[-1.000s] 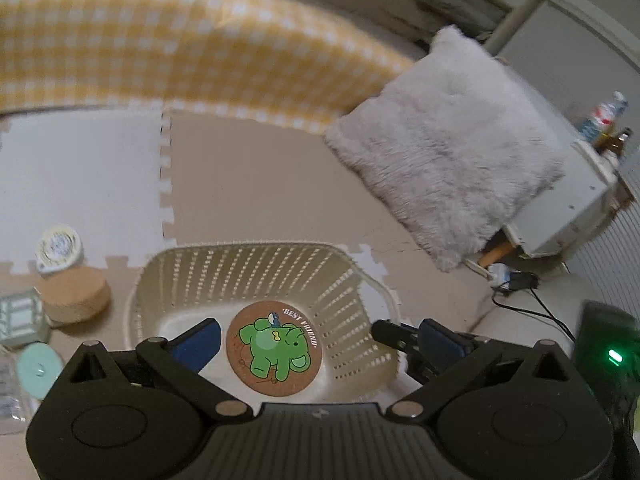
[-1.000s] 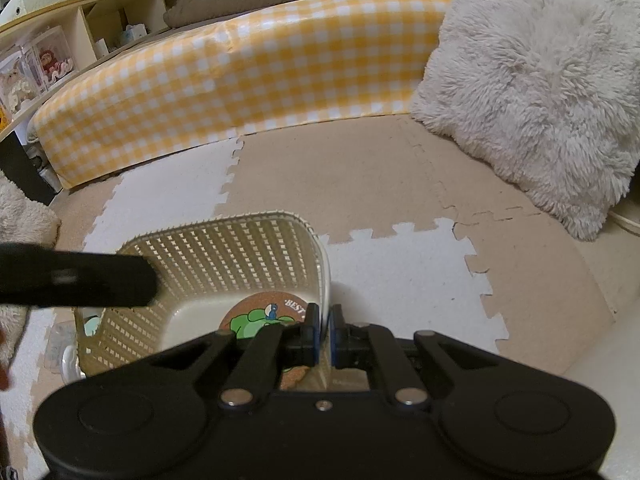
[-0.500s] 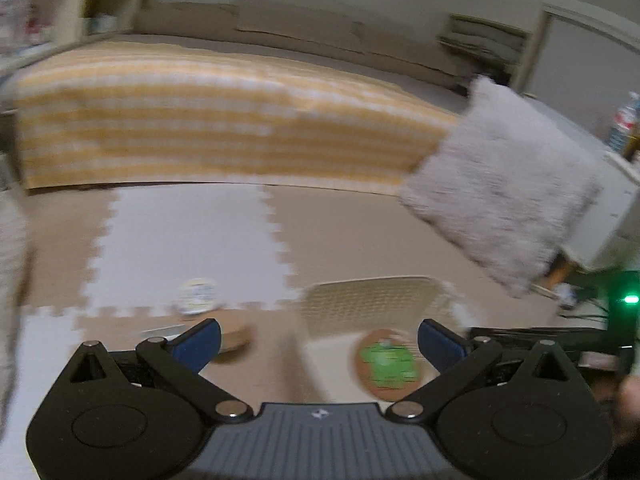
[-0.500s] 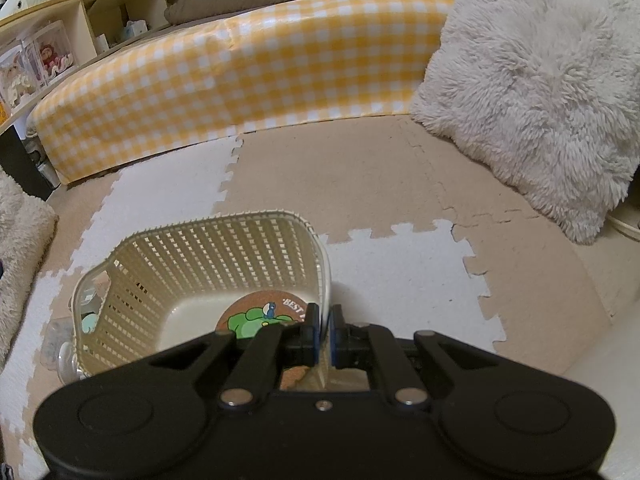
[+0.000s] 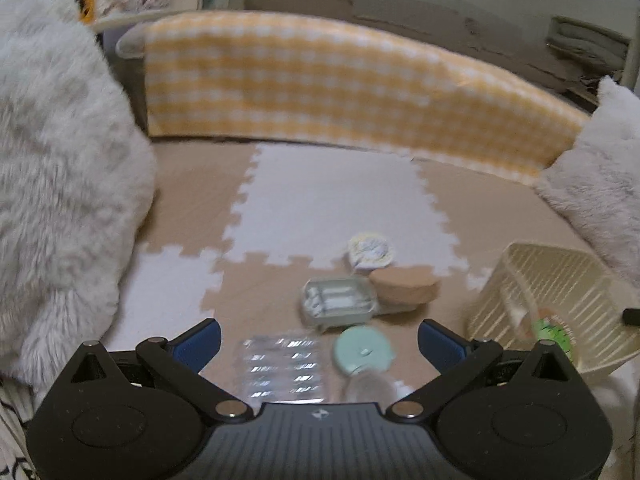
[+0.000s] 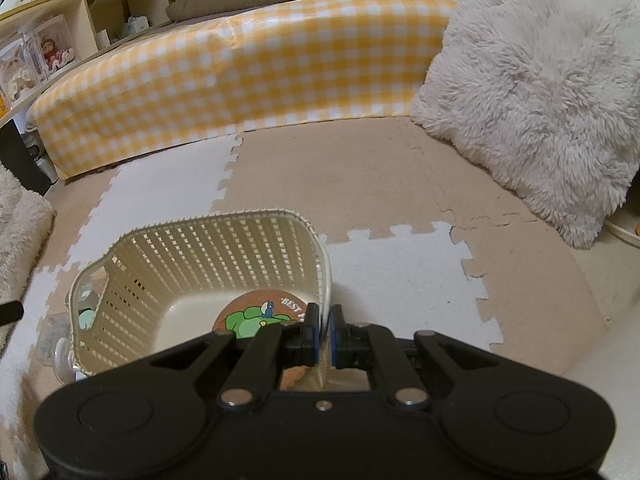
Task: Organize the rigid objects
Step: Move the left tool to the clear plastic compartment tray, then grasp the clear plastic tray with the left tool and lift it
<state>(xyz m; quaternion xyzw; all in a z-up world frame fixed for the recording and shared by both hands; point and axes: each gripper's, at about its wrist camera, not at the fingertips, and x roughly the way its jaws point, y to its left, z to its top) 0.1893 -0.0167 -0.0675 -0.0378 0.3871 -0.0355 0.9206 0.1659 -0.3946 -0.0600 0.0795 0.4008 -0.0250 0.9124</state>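
Note:
My right gripper [image 6: 324,322] is shut on the near rim of the cream lattice basket [image 6: 200,256]. A cork coaster with a green cartoon animal [image 6: 256,316] lies in the basket's bottom. My left gripper [image 5: 320,336] is open and empty above loose items on the foam mat. These are a clear blister tray [image 5: 282,364], a mint round lid [image 5: 362,350], a grey-green tin [image 5: 340,304], a cork disc stack [image 5: 404,286] and a white round lid [image 5: 370,250]. The basket [image 5: 560,280] stands at the right of that view.
A fluffy white cushion [image 5: 60,168] lies to the left and another cushion [image 6: 536,92] to the right. A yellow checked bumper [image 6: 240,80] closes the back, with shelves [image 6: 52,40] behind it. The floor is beige and white puzzle mat [image 6: 400,280].
My left gripper swung left, from over the basket to over the loose items on the mat, still open. The right gripper and basket have not moved.

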